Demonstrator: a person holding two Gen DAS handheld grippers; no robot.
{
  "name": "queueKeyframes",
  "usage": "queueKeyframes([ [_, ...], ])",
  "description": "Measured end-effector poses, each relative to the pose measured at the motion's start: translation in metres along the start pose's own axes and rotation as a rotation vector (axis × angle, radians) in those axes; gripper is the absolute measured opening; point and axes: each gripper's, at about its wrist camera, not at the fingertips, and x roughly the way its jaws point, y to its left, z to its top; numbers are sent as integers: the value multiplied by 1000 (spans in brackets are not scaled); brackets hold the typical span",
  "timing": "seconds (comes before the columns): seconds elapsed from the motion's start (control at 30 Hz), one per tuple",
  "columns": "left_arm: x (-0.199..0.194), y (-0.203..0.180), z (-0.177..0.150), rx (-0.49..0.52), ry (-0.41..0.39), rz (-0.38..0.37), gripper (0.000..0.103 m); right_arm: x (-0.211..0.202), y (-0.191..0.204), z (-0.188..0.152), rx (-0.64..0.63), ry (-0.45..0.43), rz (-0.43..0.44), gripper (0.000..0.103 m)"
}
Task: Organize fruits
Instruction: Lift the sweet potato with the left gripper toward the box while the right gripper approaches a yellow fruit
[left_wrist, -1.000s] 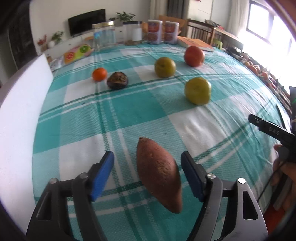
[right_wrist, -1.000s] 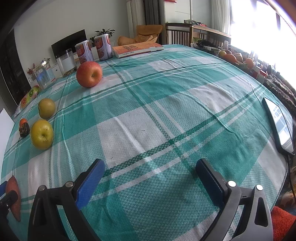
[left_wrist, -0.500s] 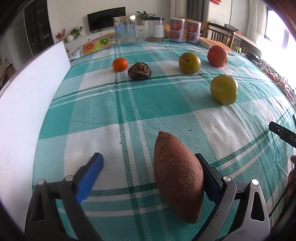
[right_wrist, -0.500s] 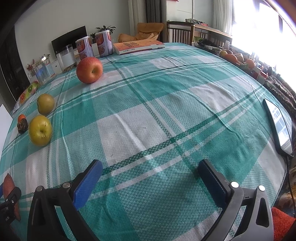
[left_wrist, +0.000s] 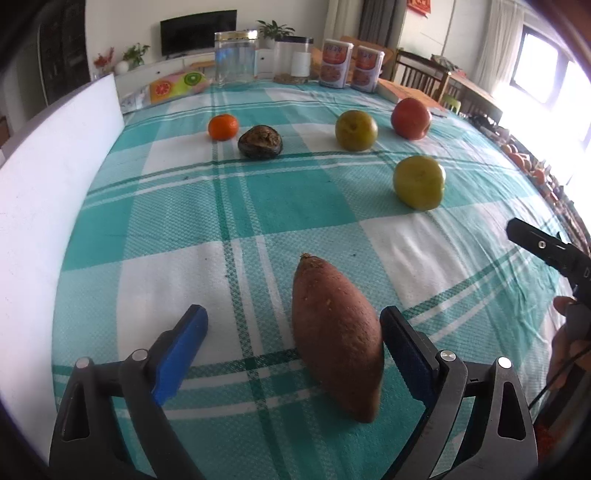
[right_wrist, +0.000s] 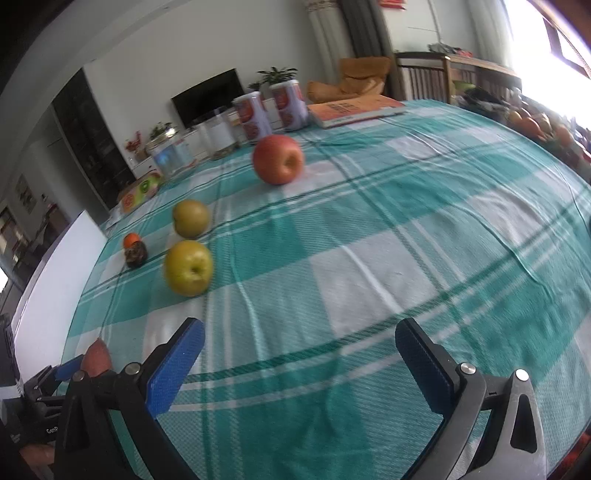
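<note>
A brown sweet potato (left_wrist: 338, 336) lies on the checked tablecloth between the jaws of my open left gripper (left_wrist: 295, 336), against the right pad, apart from the left one. Farther off lie a yellow-green apple (left_wrist: 419, 181), a russet pear (left_wrist: 355, 130), a red apple (left_wrist: 410, 118), a tangerine (left_wrist: 222, 127) and a dark wrinkled fruit (left_wrist: 260, 142). My right gripper (right_wrist: 301, 350) is open and empty above the cloth; the yellow-green apple (right_wrist: 188, 272) and red apple (right_wrist: 277, 164) lie ahead of it. The sweet potato (right_wrist: 96, 360) shows at its far left.
A white board (left_wrist: 44, 206) stands along the table's left edge. Two red cans (left_wrist: 349, 64), glass jars (left_wrist: 236, 59) and a book (right_wrist: 354, 108) stand at the far end. More fruit lies past the right edge (right_wrist: 532, 125).
My left gripper has shifted left, so the sweet potato now lies against its right pad. My right gripper has swung left and tilted, bringing the apples toward the middle of its view.
</note>
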Motion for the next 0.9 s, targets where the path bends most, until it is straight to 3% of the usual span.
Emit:
queueKeyframes([
  [0.03,-2,-2,1,7,2,-8,77,7,13,7,-46,8,33,102],
  [0.1,-1,-6,3,30,23,-27,72,24,37,21,-114,37,65,102],
  [0.2,3,-10,3,44,42,-14,69,58,63,35,-172,117,93,92],
  [0.23,1,-11,3,46,40,-19,61,71,68,36,-179,159,96,85],
  [0.3,-2,-13,2,42,47,-66,44,89,72,36,-181,220,73,62],
  [0.33,-4,-14,1,49,48,-47,44,90,72,35,-184,211,44,47],
  [0.43,-14,-11,-2,41,45,-48,44,80,66,33,-117,213,75,47],
  [0.63,-86,17,3,-99,-20,-214,43,28,67,31,-37,168,183,45],
  [0.7,-122,35,8,-154,-76,-259,44,9,90,38,-59,143,245,44],
  [0.77,-158,59,15,-201,-147,-250,44,-8,126,47,-97,118,326,41],
  [0.8,-175,73,17,-226,-184,-230,44,-17,147,51,-117,107,379,29],
  [0.83,-189,90,19,-253,-218,-200,44,-24,169,53,-137,100,435,9],
  [0.9,-210,124,19,-319,-264,-131,44,-37,221,53,-219,92,506,9],
])
